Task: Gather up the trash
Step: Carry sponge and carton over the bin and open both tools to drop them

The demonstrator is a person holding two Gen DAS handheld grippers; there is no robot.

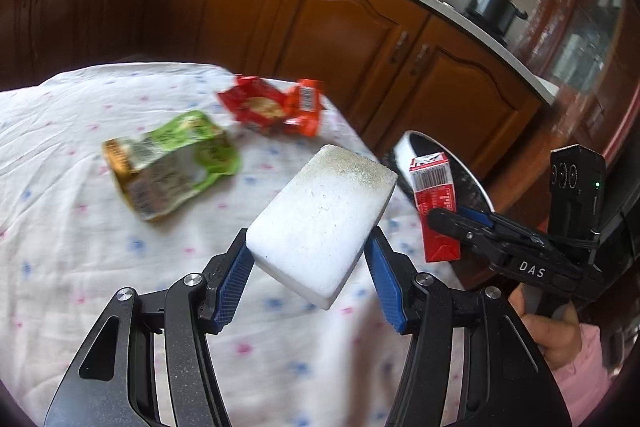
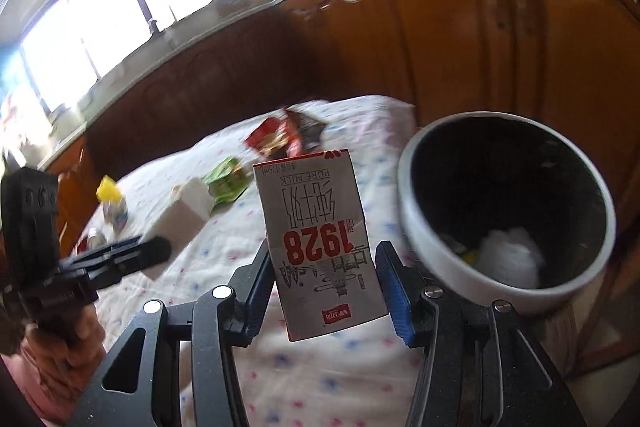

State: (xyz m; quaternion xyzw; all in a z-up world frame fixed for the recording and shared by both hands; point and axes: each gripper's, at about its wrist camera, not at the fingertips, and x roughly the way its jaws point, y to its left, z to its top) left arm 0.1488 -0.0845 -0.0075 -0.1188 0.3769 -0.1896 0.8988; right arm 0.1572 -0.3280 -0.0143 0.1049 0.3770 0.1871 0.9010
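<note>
My left gripper [image 1: 308, 255] is shut on a white foam block [image 1: 320, 219] and holds it above the table. My right gripper [image 2: 324, 283] is shut on a red and white milk carton [image 2: 320, 243], upside down, beside the round white trash bin [image 2: 432, 259]. The bin holds white crumpled trash [image 2: 512, 255]. The carton [image 1: 434, 203] and the right gripper [image 1: 472, 227] also show in the left wrist view, in front of the bin [image 1: 406, 143]. A green wrapper [image 1: 172, 163] and red wrappers [image 1: 276, 107] lie on the table.
The table has a white dotted cloth [image 1: 80, 267]. A small bottle with a yellow cap [image 2: 112, 203] stands at its left side. Brown kitchen cabinets [image 1: 320, 19] run behind, with pots [image 1: 492, 7] on the counter.
</note>
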